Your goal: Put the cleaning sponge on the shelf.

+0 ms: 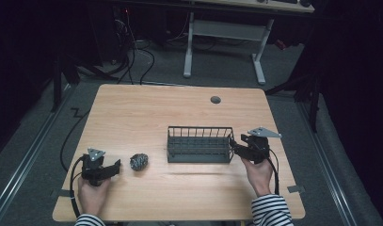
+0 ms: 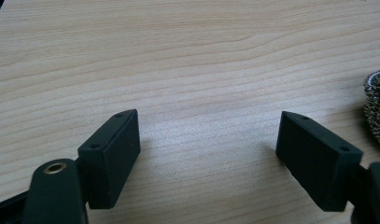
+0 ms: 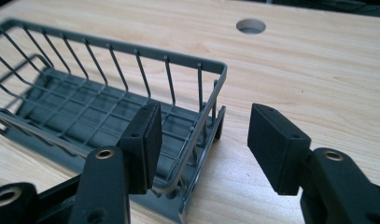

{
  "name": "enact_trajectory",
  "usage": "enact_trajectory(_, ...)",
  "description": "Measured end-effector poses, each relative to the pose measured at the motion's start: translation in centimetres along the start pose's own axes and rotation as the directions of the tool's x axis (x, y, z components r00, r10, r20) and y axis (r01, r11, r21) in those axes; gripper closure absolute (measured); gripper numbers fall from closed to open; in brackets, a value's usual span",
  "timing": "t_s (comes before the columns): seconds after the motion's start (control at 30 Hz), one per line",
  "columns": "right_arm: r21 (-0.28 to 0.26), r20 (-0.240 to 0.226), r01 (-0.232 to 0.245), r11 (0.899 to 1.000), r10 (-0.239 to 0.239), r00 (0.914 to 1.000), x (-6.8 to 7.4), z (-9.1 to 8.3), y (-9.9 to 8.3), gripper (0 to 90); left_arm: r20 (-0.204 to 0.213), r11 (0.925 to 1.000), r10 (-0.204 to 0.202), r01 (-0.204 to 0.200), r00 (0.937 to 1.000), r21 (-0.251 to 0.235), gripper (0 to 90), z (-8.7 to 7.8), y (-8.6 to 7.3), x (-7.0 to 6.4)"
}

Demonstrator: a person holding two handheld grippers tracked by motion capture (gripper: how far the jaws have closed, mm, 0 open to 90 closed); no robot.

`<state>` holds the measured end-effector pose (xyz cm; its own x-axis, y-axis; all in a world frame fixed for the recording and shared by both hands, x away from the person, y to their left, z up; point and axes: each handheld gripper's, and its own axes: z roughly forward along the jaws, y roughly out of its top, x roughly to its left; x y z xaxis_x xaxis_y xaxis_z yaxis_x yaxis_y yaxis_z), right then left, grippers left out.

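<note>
My left gripper (image 1: 117,165): jaws wide open, empty, near front-left corner of surface (image 1: 179,108). Steel scrubber (image 1: 139,161) just right of jaws. My right gripper (image 1: 235,147): jaws open, straddling right end wall of wire basket (image 1: 200,144); basket long axis left-right.

Cut off by the right edge of the left gripper view: the steel-wool scourer (image 2: 377,108), with just its left curve in frame. Cropped at the left and bottom edges of the right gripper view: the grey wire basket (image 3: 131,49), its near corner partly hidden behind the left jaw of the right gripper (image 3: 201,147), so whether that jaw touches the end wall cannot be told. Too small and dark in the high view to read: the jaw gap of the left gripper (image 1: 117,165).
</note>
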<state>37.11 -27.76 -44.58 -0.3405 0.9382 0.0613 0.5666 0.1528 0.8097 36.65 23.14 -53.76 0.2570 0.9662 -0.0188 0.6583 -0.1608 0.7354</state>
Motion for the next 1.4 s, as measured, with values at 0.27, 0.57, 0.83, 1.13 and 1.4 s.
enact_trajectory(0.27, -0.040, -0.016, -0.052, 0.998, 0.052, 0.9985, -1.3, -1.4, -1.2, 42.3, 0.001, 1.0000, 0.001, -0.001, 1.0000, -0.002, 22.5, 0.0, 0.0, 0.0)
enact_trajectory(0.57, -0.085, -0.001, -0.111, 0.990, 0.111, 0.9938, -2.9, -2.8, -3.0, 44.3, 0.016, 0.9999, 0.013, -0.013, 0.9998, 0.000, 22.2, 0.0, 0.0, 0.1)
enact_trajectory(0.83, -0.061, 0.053, -0.125, 0.990, 0.128, 0.9904, -4.3, -2.6, -5.7, 41.4, 0.029, 0.9997, 0.025, -0.025, 0.9993, 0.004, 20.1, 0.0, 0.0, 0.1)
enact_trajectory(1.13, -0.006, 0.122, -0.131, 0.991, 0.130, 0.9839, -5.0, -2.0, -9.0, 40.4, 0.067, 0.9999, -0.016, 0.016, 0.9976, -0.001, 18.2, -0.2, 0.0, 0.6)
enact_trajectory(1.4, 0.060, 0.171, -0.119, 0.991, 0.107, 0.9794, -5.7, -1.2, -10.4, 39.6, 0.084, 0.9990, -0.045, 0.045, 0.9955, 0.000, 17.6, -0.6, -0.1, 1.2)
